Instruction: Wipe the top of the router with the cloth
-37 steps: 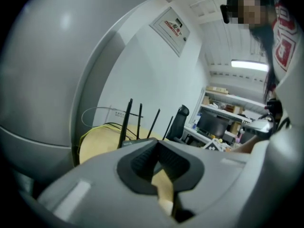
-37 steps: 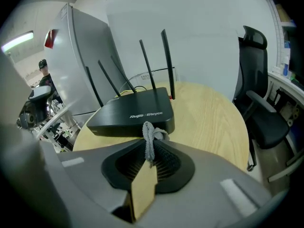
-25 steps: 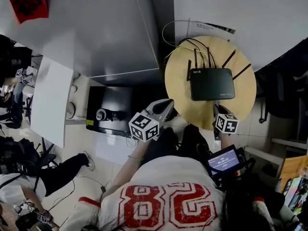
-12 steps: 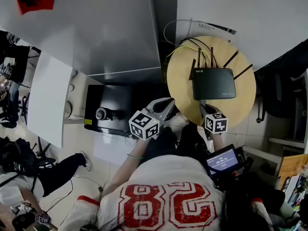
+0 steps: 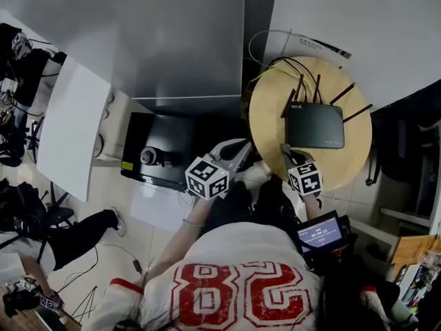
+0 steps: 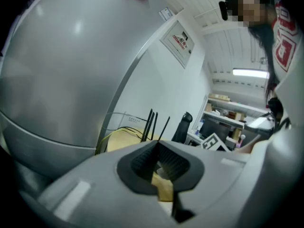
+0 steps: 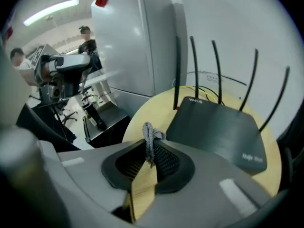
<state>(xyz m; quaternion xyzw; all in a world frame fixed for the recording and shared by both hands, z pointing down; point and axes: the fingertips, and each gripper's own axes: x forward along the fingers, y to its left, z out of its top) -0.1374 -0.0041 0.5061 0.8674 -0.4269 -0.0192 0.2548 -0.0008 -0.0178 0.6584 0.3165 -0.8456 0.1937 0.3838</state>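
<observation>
A black router (image 5: pixel 315 126) with several upright antennas lies on a round wooden table (image 5: pixel 272 126). The right gripper view shows the router (image 7: pixel 218 129) just ahead and to the right of the jaws. My right gripper (image 7: pixel 149 144) is shut on a bunched grey cloth (image 7: pixel 150 137), whose end pokes up above the jaws. In the head view this right gripper (image 5: pixel 288 154) hovers over the table near the router's front left corner. My left gripper (image 5: pixel 238 152) hangs off the table's left edge; its jaws (image 6: pixel 156 148) are shut on nothing.
A tall grey cabinet (image 5: pixel 179 40) stands left of the table, with a black case (image 5: pixel 165 158) on the floor below it. Cables (image 5: pixel 275 67) loop behind the router. A dark office chair (image 5: pixel 403 140) sits to the right. A person's legs (image 5: pixel 76 236) stretch across the floor at left.
My right gripper has shifted left along the router's front edge, toward its left corner. The left gripper has stayed put. The head camera has panned, sliding the table rightward in view.
</observation>
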